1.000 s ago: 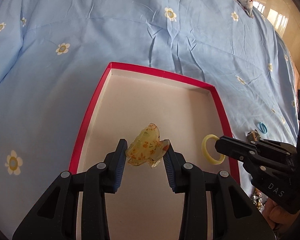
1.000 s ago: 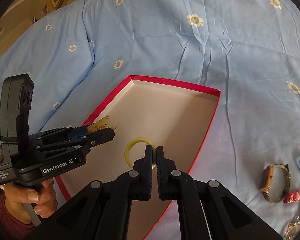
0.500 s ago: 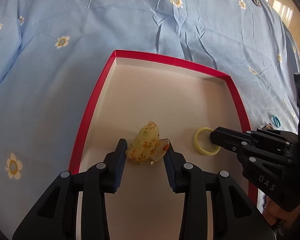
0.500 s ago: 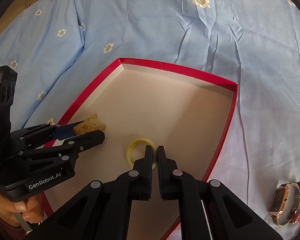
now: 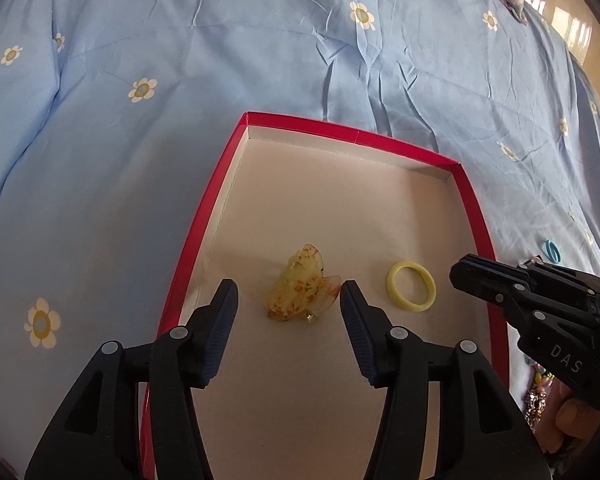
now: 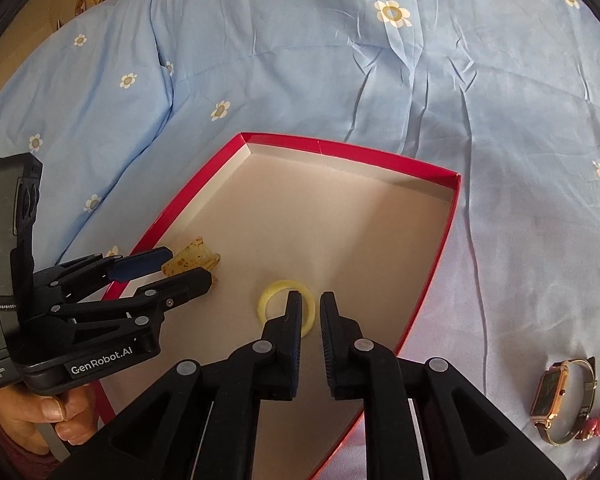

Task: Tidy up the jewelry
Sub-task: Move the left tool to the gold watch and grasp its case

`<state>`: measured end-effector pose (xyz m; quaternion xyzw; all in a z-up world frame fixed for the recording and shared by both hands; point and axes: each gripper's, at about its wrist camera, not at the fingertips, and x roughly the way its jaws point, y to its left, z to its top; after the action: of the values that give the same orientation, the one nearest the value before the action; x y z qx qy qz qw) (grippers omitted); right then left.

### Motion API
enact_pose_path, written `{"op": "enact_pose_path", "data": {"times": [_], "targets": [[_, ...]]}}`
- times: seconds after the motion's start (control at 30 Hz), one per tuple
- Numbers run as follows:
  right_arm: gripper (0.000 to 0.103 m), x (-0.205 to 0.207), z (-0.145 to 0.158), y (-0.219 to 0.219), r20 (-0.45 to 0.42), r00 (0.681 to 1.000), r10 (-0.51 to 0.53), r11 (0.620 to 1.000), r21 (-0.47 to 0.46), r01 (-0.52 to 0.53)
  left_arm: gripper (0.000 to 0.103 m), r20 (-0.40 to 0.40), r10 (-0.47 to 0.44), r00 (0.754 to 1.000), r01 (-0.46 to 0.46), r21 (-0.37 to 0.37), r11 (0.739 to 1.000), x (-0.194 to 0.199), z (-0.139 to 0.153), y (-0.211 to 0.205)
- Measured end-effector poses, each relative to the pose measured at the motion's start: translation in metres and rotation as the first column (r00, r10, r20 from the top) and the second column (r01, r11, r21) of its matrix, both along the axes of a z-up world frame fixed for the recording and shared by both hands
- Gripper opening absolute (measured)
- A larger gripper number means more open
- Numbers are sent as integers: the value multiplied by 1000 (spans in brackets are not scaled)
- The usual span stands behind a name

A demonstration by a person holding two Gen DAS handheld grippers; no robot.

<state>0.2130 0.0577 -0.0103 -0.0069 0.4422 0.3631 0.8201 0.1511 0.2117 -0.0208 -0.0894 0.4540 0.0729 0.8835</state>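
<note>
A red-rimmed box [image 5: 352, 136] with a beige floor lies on the blue bedspread. A translucent yellow hair claw [image 5: 302, 286] lies on the box floor between the open fingers of my left gripper [image 5: 288, 300], apart from both pads. A yellow ring [image 5: 411, 291] lies on the floor to its right. My right gripper [image 6: 311, 304] is slightly open just above the ring [image 6: 272, 296], with its left finger over the ring's rim. In the right wrist view the claw [image 6: 192, 258] shows between the left gripper's fingers [image 6: 188, 280].
A gold watch [image 6: 556, 396] with a dark face, a pink beaded piece [image 6: 598, 428] and a blue hair tie [image 5: 552, 251] lie on the bedspread [image 6: 340, 80] right of the box [image 6: 432, 272]. More beaded jewelry [image 5: 536, 400] lies by the right hand.
My left gripper opened and let the hair claw down onto the box floor. My right gripper opened a little and released the yellow ring, which now lies flat in the box.
</note>
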Motion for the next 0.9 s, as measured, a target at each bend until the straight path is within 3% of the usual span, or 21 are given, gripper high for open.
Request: {"op": "enact_pose_path", "data": {"times": [0.23,0.43,0.9], "targets": [[28,-16,12,-43,1,999,-53,997,53,53,57,61,24,998,-19,-85,996,-25,17,-14],[30,-28,9,-92,-15,992,-127,989,73,128,58,79,11,997,1,-150,989,-42,21,-39],[37,-40,0,-199,-43,946,-320,944,67,323,61,90,-159,983,171,-150,974,-31,33,-120]]}}
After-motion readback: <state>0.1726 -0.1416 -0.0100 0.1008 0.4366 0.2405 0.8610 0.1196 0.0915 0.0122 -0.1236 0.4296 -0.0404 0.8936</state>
